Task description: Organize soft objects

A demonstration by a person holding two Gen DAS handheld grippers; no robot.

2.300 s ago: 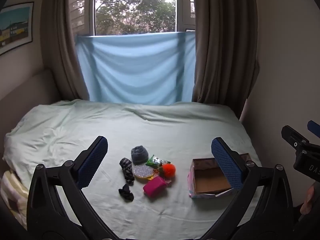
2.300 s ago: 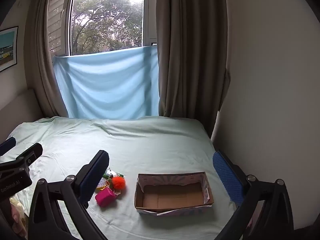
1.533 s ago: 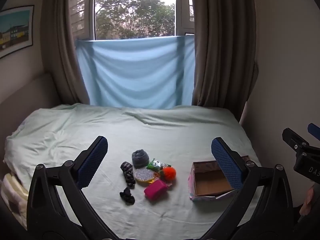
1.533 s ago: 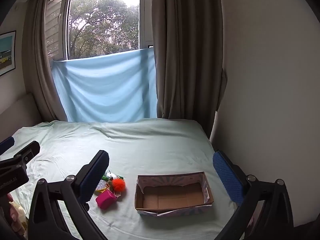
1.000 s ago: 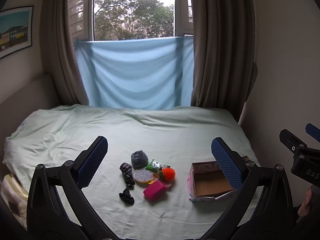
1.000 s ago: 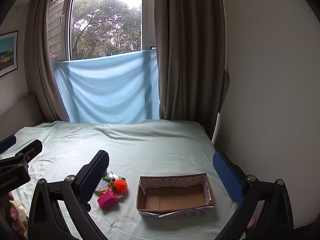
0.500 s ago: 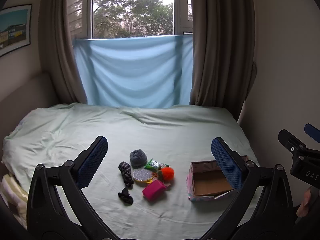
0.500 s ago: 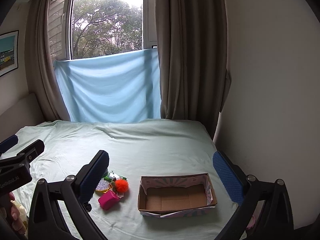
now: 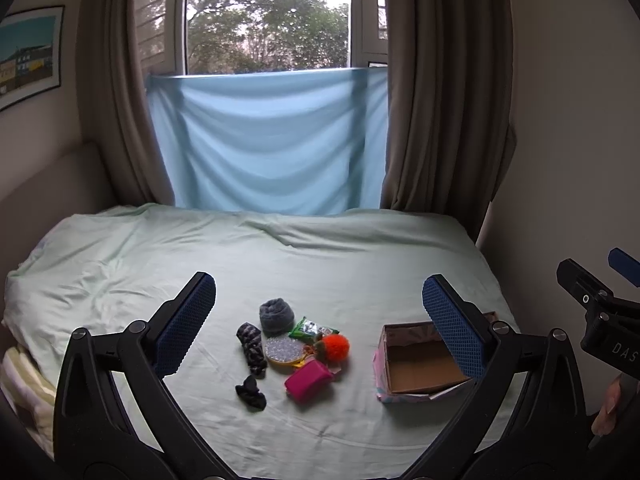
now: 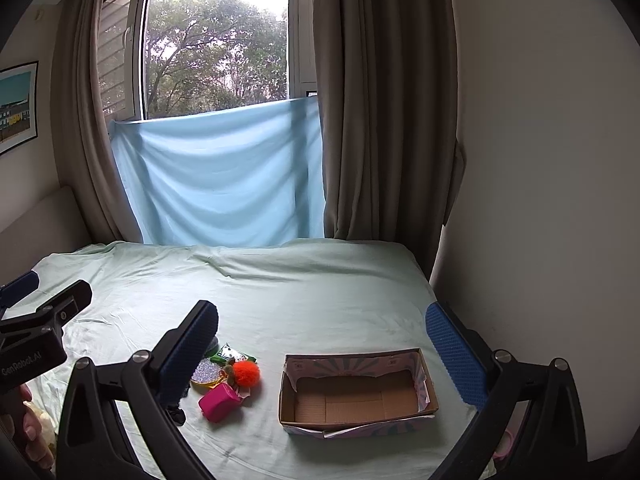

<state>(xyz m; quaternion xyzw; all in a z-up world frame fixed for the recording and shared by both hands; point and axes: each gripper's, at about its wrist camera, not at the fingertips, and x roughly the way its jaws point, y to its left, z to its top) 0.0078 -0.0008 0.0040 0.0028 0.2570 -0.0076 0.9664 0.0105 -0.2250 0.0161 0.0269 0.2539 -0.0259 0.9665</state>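
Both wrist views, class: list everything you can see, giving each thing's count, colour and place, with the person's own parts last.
cardboard box: 1, brown inside, nothing in it, right on bed
pink pouch: 1, pink, front of pile
orange pompom: 1, orange, beside pouch
sequin disc: 1, silver, pile centre
green packet: 1, green, behind pompom
rolled sock: 1, grey, pile's far side
patterned sock: 1, dark, pile's left
black scrunchie: 1, black, nearest
bed sheet: 1, pale green
blue cloth: 1, under window
curtains: 2, brown
picture: 1, left wall
left gripper: open, blue fingers
right gripper: open, blue fingers

Beside one cardboard box (image 9: 424,364) lay: one pink pouch (image 9: 308,380), one orange pompom (image 9: 335,347), one grey roll (image 9: 276,314), two dark socks (image 9: 251,347), one green packet (image 9: 310,329), one glitter disc (image 9: 282,350).
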